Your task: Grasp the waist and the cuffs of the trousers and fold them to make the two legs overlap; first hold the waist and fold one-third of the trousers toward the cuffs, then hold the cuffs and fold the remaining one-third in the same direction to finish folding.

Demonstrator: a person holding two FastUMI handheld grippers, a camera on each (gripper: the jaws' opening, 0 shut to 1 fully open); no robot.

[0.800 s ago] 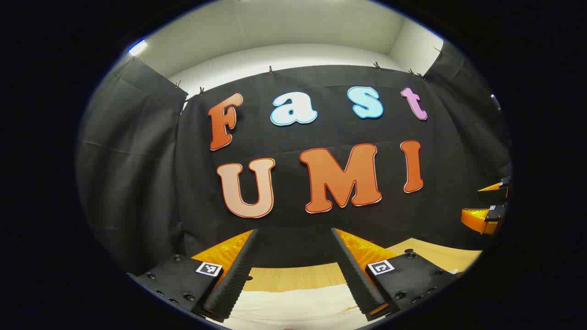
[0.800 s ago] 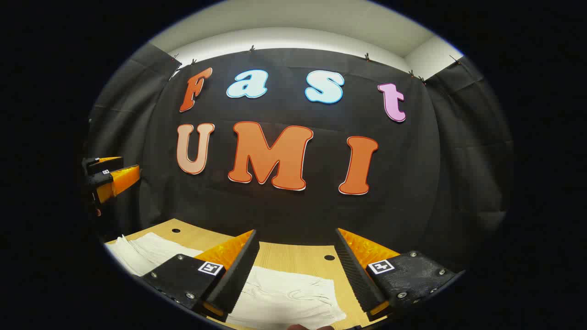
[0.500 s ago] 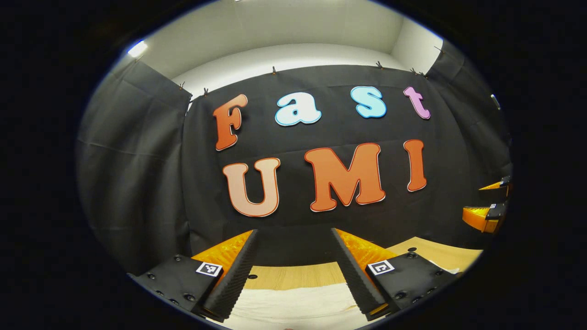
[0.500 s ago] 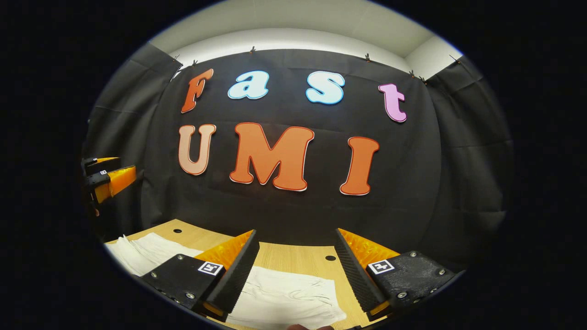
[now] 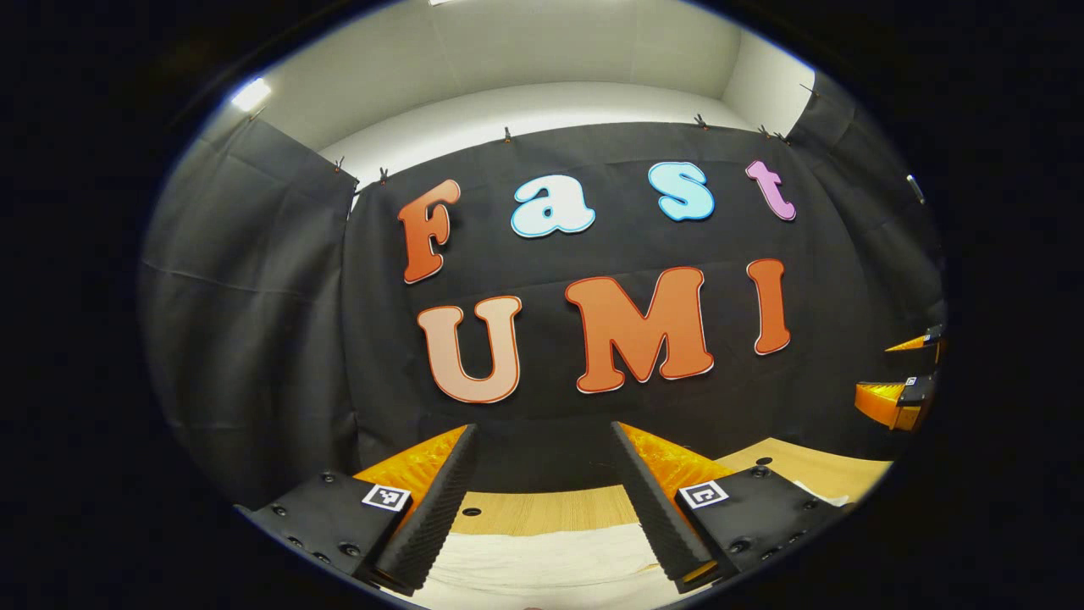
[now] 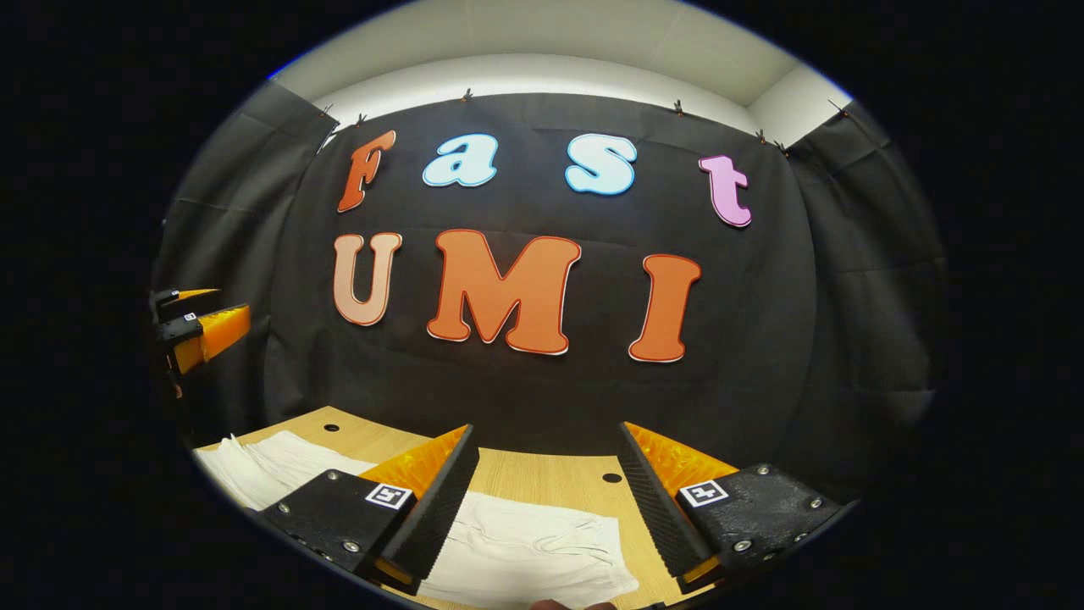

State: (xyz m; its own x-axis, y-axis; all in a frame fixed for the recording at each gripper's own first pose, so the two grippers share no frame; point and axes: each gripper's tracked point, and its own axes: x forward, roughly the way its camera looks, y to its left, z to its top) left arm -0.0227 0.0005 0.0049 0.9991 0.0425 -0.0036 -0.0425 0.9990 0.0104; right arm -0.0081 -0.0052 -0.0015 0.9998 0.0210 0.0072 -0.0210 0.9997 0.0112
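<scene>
— White trousers [image 6: 525, 555] lie flat on the table [image 6: 542, 474], long axis running left from the right gripper [image 6: 542, 500]?

— Yes. Left gripper [image 5: 542, 496] hovers likewise over them; both spread wide, holding nothing.

We are in a recording booth, not a home: black cloth [image 6: 855, 339] is clipped up as walls on three sides beneath a plain white ceiling [image 5: 550, 51]. A light wooden table [image 6: 550, 474] with drilled holes fronts us.
</scene>
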